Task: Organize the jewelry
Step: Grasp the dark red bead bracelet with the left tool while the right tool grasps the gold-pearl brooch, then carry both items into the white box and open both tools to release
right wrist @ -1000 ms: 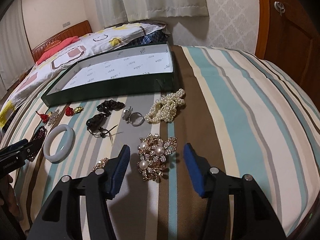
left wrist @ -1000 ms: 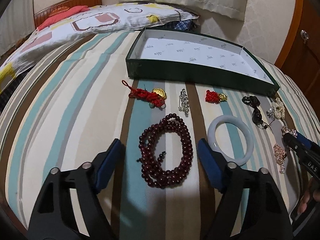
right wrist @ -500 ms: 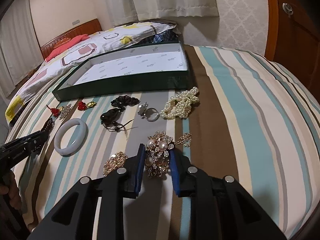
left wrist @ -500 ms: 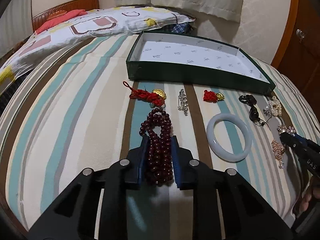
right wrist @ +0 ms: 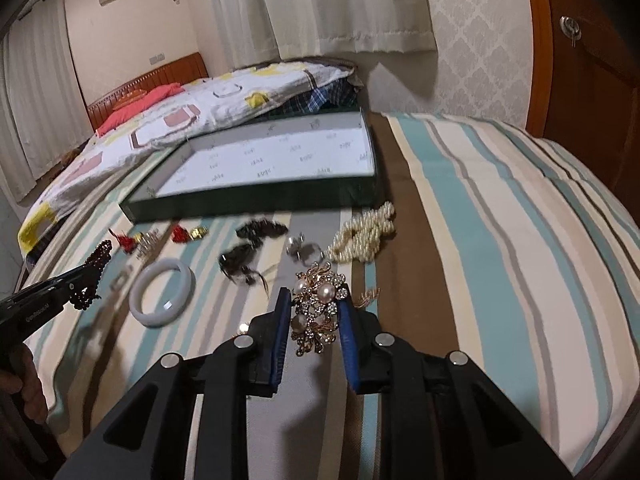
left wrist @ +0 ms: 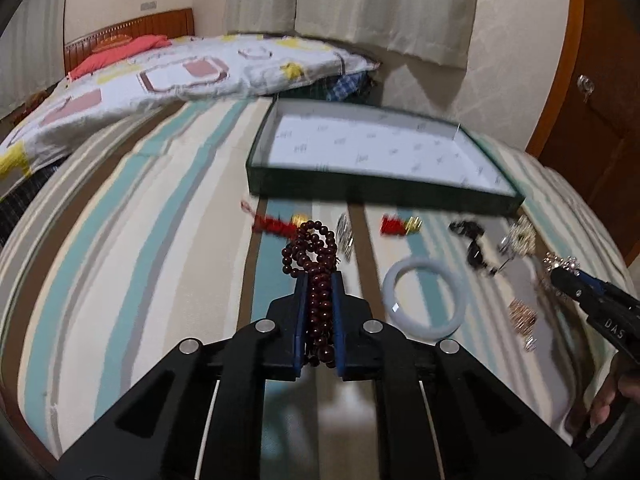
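My left gripper (left wrist: 319, 276) is shut on a bunched dark red bead necklace (left wrist: 314, 248), lifted a little off the striped bedspread; its loops stick out past the tips. In the right wrist view the same left gripper (right wrist: 90, 276) shows at the left edge with the beads (right wrist: 100, 254). My right gripper (right wrist: 314, 294) is shut on a gold brooch with pearls (right wrist: 318, 308), raised just above the bed. An open green box (left wrist: 360, 186) with a white printed lining lies beyond both, also seen as the box (right wrist: 256, 204) in the right wrist view.
On the bed in front of the box lie a pale jade bangle (right wrist: 160, 320), red knot charms (right wrist: 180, 234), black charms (right wrist: 256, 230), a ring (right wrist: 304, 250), a pearl necklace (right wrist: 364, 240) and a small gold brooch (left wrist: 522, 316). A quilt and pillows lie behind; a wooden door stands at the right.
Both grippers went from open to shut, the left on the beads, the right on the brooch. Both have since risen with their pieces off the bed.
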